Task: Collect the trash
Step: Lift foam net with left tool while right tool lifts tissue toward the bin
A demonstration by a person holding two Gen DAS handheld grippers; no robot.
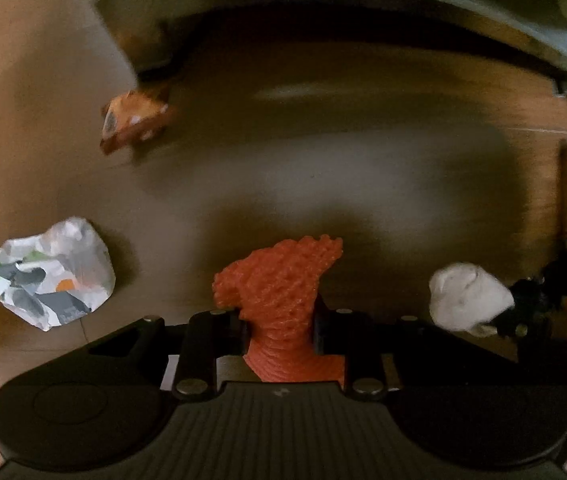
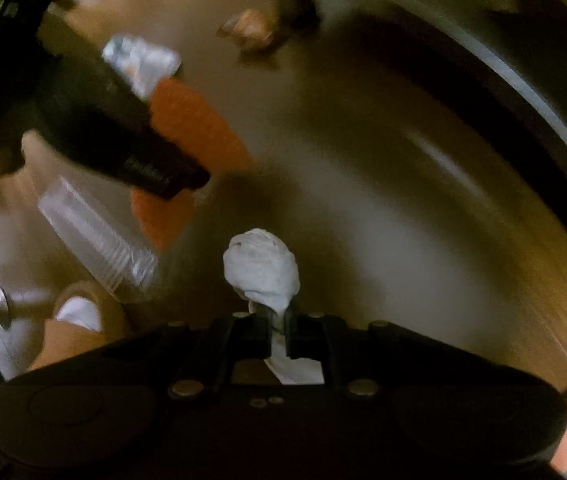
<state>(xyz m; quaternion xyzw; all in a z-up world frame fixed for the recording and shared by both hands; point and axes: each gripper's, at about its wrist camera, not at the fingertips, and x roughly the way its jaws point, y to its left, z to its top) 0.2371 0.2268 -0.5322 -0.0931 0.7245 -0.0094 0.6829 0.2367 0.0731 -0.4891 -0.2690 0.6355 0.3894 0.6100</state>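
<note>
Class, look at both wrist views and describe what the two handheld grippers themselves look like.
Both the left gripper and the right gripper are matte black, with a ribbed centre plate flanked by rounded housings, round silver screw heads and two short black jaws. The left plate bears a small pale mark.

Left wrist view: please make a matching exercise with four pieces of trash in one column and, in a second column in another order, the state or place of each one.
Things:
1. orange mesh
2. white tissue
3. crumpled printed paper
4. orange wrapper

States:
A. lies on the floor at the left, nothing touching it
B. pinched in the left tool
C. lies on the floor further off, near the furniture edge
D. pinched in the right tool

Pairs: 1-B, 2-D, 3-A, 4-C
</note>
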